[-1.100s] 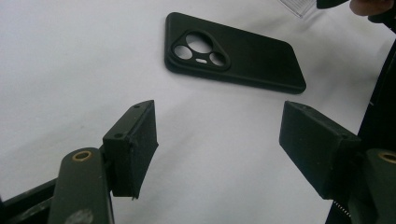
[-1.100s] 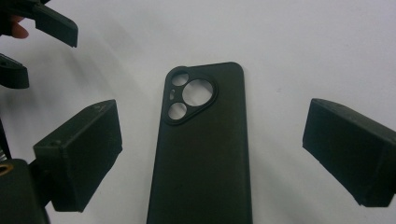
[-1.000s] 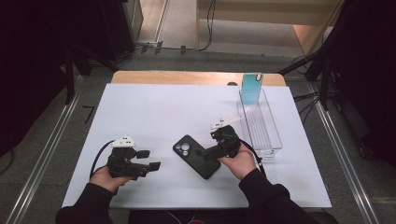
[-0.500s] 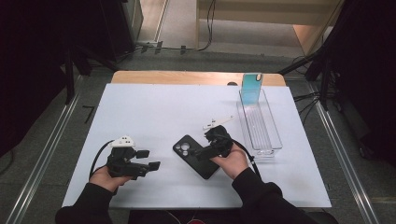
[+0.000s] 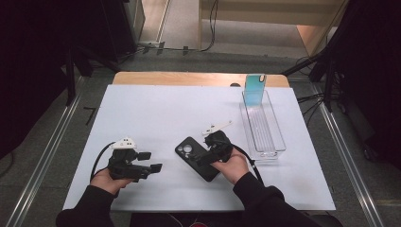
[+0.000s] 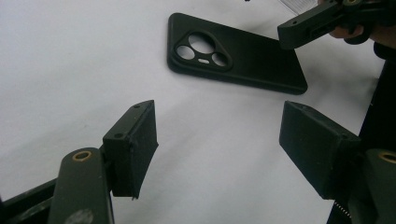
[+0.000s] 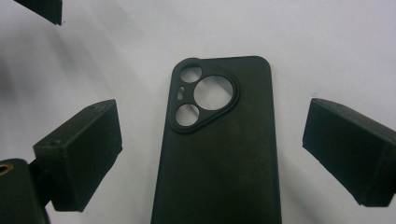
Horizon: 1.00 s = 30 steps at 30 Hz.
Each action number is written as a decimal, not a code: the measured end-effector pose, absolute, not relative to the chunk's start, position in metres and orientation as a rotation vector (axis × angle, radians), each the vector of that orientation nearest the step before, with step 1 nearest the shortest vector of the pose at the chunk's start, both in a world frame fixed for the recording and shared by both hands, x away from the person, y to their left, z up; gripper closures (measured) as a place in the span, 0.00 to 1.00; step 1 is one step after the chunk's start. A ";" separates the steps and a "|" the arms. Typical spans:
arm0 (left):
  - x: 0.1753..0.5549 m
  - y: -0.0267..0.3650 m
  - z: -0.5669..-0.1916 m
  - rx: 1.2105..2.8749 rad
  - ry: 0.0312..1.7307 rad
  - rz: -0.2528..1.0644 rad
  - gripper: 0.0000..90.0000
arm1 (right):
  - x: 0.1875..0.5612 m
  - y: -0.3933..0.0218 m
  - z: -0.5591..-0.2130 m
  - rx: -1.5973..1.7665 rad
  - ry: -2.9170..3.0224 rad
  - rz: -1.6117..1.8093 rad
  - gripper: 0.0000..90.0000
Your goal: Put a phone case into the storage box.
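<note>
Change: since a second ago the right gripper has slid in from the case's right end to hang over the black case, while the left gripper has kept its place near the counter's front edge.
Meaning: this looks like the approach to a pick-up; the case now lies lined up between the right jaws, so closing and lifting would be the likely next step (a judgement, not something seen).
Right gripper: jaws wide apart, one on each side of the case in the right gripper view, neither pad touching it; nothing held.
Left gripper: jaws spread and empty in the left gripper view, pointing toward the case from the left.
Case: flat on the counter, back up, camera cut-out toward the far left, front of centre and between the two hands.
Tray: a clear narrow tray stands to the right of the case, with a teal case upright at its far end.
Surface: white counter with a wooden strip along the far edge.
Room: grey floor, metal rails at both sides, cables and dark curtains beyond.
</note>
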<state>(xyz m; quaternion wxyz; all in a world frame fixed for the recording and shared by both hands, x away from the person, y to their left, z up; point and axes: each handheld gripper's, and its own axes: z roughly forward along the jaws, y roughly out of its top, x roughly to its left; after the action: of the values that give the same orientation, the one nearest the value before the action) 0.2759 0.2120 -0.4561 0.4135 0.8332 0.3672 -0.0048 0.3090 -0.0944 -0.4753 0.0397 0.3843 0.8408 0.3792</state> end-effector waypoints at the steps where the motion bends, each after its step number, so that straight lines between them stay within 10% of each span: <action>1: 0.276 0.212 -0.456 2.096 0.924 -0.011 0.31 | 0.309 -0.094 -0.478 1.172 2.575 1.165 0.04; 30: 0.276 0.212 -0.456 2.097 0.919 -0.012 0.31 | 0.301 -0.088 -0.509 1.152 2.596 0.998 0.05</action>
<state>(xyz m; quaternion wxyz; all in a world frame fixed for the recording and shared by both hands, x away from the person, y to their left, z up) 0.2761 0.2116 -0.4558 0.4132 0.8340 0.3656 -0.0046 0.3015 -0.0884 -0.5095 0.0656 0.3818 0.8605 0.3310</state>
